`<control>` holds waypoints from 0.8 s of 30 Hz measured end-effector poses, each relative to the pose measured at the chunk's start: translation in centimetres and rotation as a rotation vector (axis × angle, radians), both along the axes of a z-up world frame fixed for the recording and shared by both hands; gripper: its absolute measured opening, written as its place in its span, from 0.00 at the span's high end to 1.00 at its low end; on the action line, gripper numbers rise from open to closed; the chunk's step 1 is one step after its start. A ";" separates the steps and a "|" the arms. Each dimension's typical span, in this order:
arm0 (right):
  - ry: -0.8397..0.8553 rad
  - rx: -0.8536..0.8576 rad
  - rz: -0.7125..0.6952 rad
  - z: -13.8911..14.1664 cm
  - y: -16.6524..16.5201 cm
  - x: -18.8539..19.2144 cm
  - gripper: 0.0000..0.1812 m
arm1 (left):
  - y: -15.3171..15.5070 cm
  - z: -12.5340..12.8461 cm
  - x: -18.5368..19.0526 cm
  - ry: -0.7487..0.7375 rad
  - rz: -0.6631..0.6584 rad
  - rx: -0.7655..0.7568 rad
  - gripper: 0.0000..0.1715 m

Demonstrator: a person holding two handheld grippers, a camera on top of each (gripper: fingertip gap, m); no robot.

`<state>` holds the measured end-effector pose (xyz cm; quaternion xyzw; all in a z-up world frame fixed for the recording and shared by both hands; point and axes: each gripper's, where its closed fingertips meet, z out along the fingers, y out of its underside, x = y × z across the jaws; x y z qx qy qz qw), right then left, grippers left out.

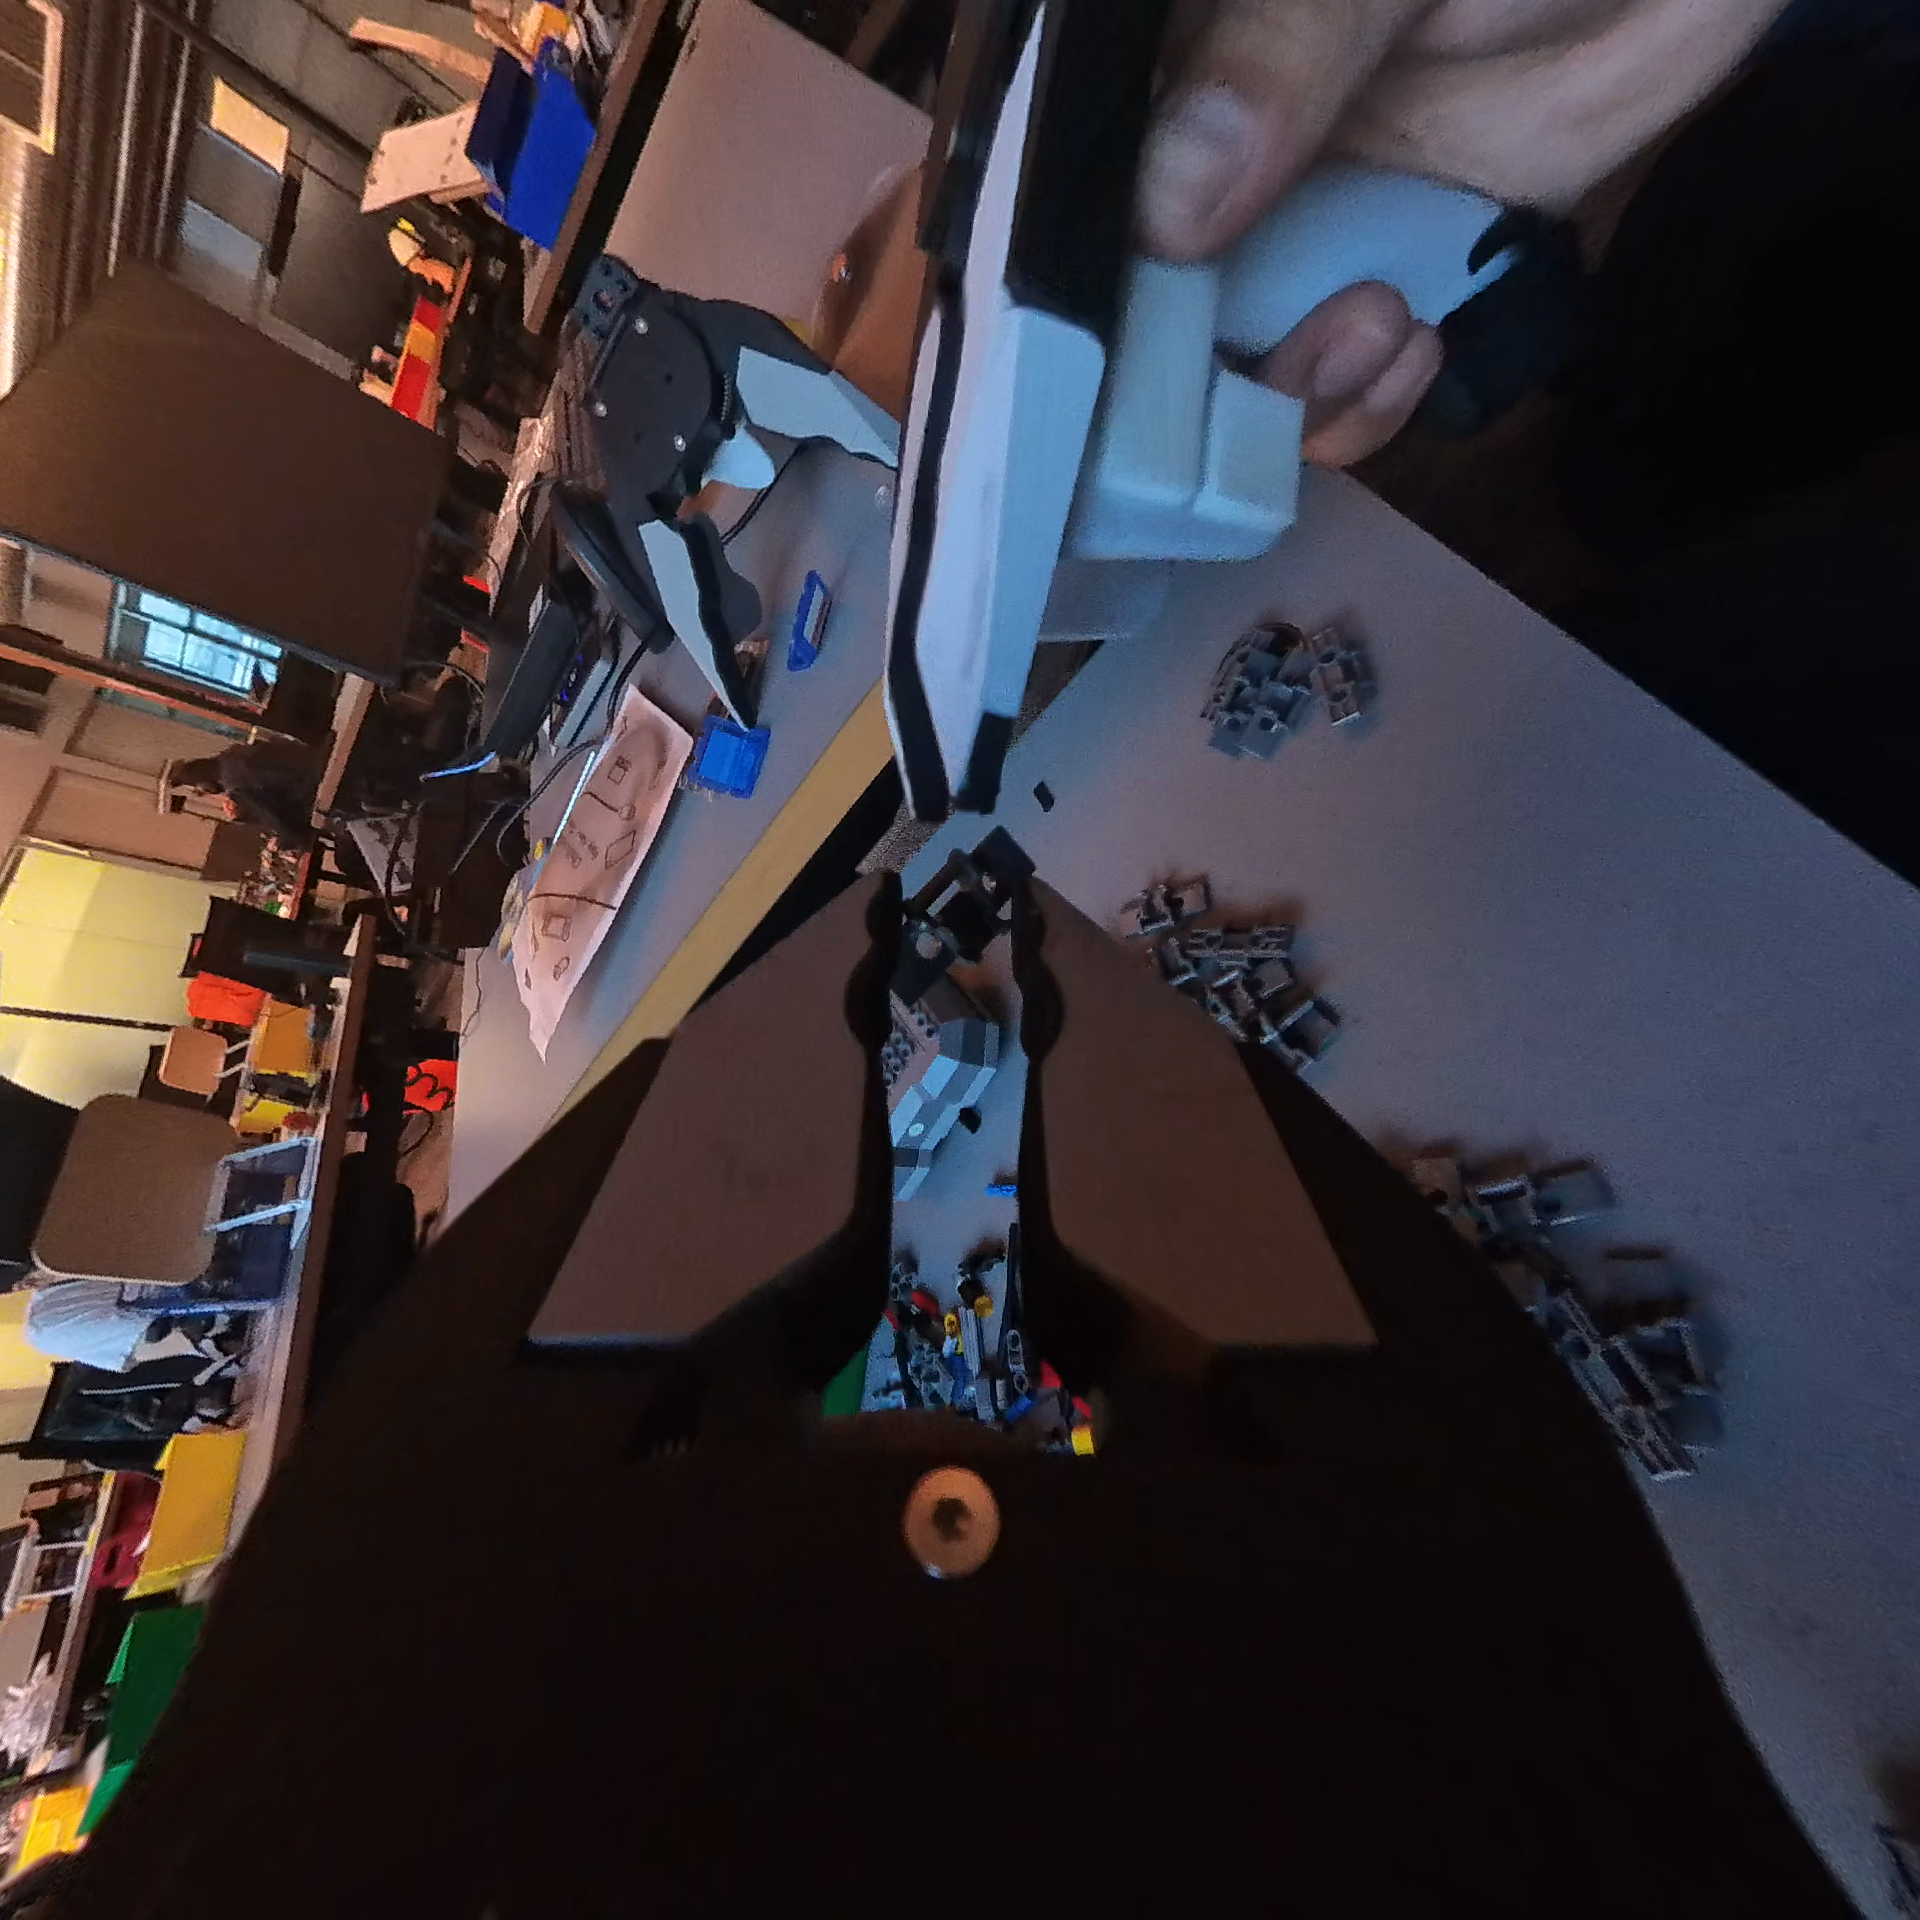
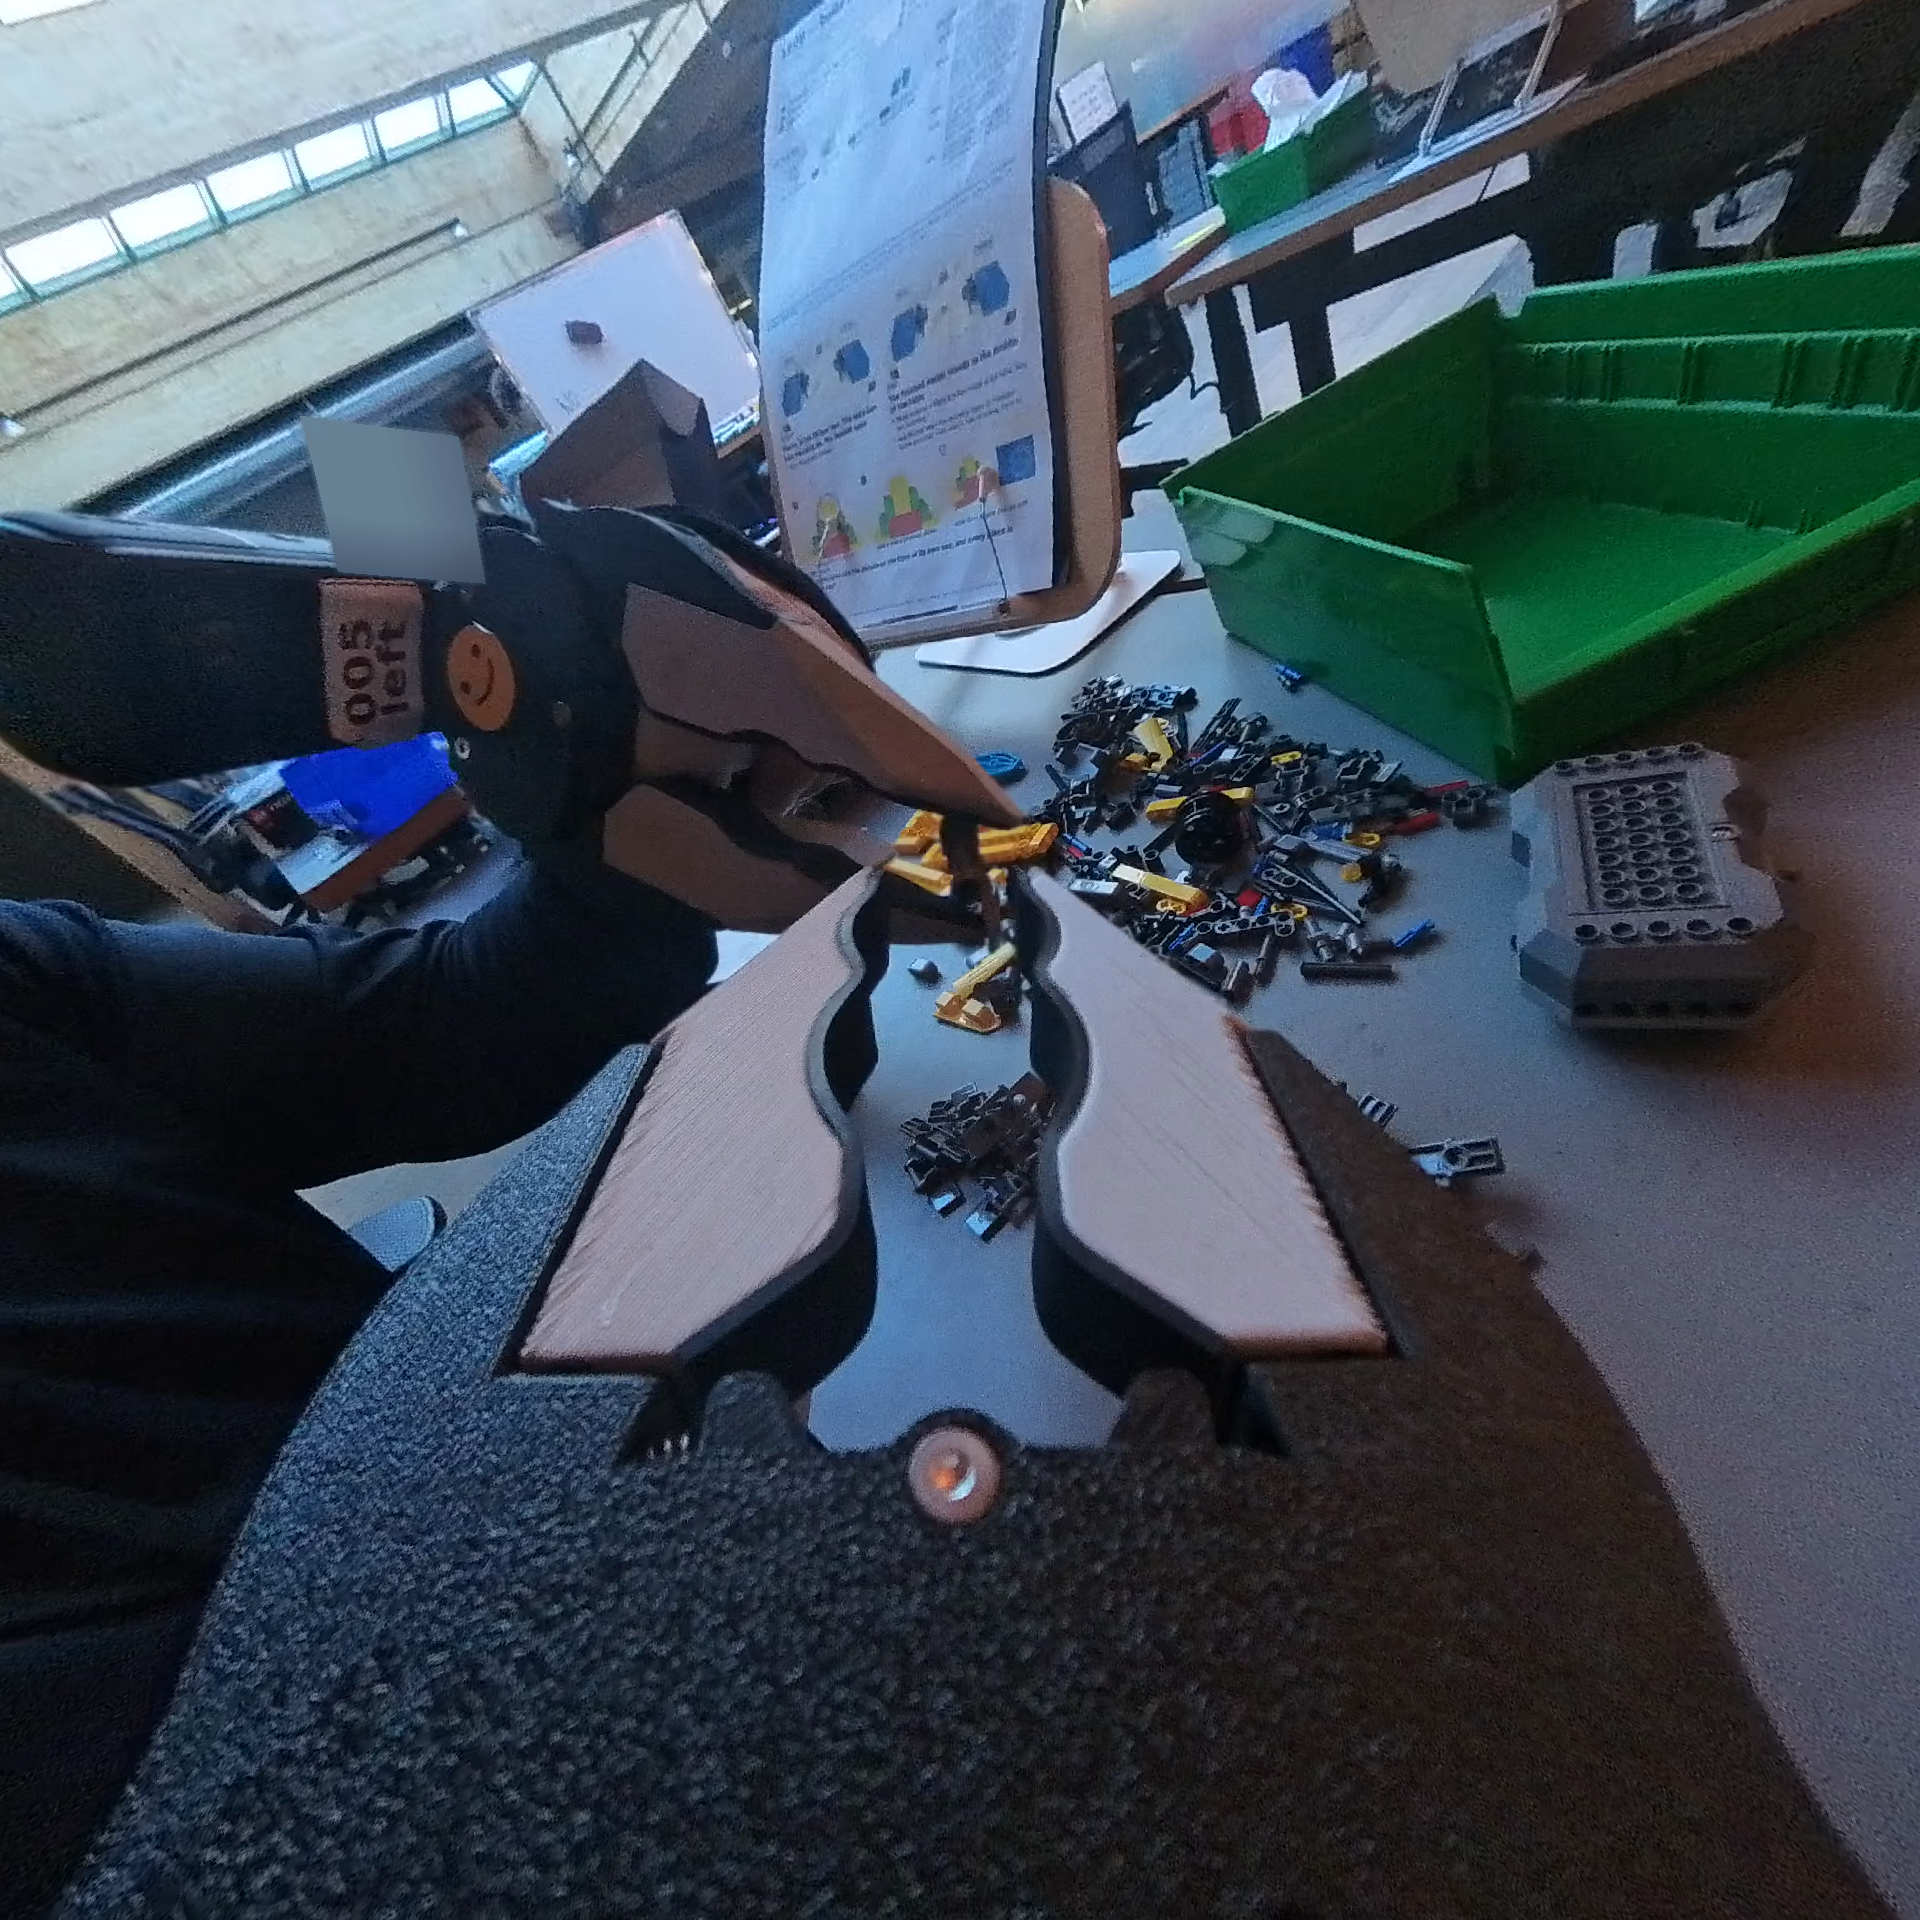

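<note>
My left gripper (image 1: 956, 885) is shut on a small black building part (image 1: 961, 914) and holds it above the grey table (image 1: 1507, 935). It shows in the right wrist view (image 2: 987, 821) coming in from the left, with the black part (image 2: 971, 873) hanging at its tip. My right gripper (image 2: 954, 875) has its jaws a little apart on either side of that part. In the left wrist view the right gripper (image 1: 948, 802) is held by a hand (image 1: 1351, 156), tips just above the part.
Piles of grey parts (image 1: 1283, 686) (image 1: 1236, 977) lie on the table. A mixed pile (image 2: 1226, 852), black pieces (image 2: 977, 1153), a grey block (image 2: 1652, 894), a green bin (image 2: 1558, 540) and a sheet on a stand (image 2: 914, 364) lie ahead. Both grippers' tips are close together, under 4 cm apart.
</note>
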<state>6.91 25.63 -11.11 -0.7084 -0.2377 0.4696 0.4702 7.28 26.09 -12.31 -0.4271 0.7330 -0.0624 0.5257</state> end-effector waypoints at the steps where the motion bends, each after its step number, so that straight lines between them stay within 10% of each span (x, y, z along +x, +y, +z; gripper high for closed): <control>1: -0.007 -0.003 0.006 -0.2 0.0 -0.1 0.87 | -0.2 -0.1 0.0 0.007 -0.006 0.003 0.90; 14: -0.068 0.011 0.096 -0.9 -1.3 -1.5 0.96 | -2.1 0.0 -0.4 0.014 -0.079 -0.076 0.91; 24: -0.626 -0.205 -0.067 -9.9 -0.4 8.5 0.96 | 3.3 0.7 -3.5 -0.011 0.101 -0.037 0.91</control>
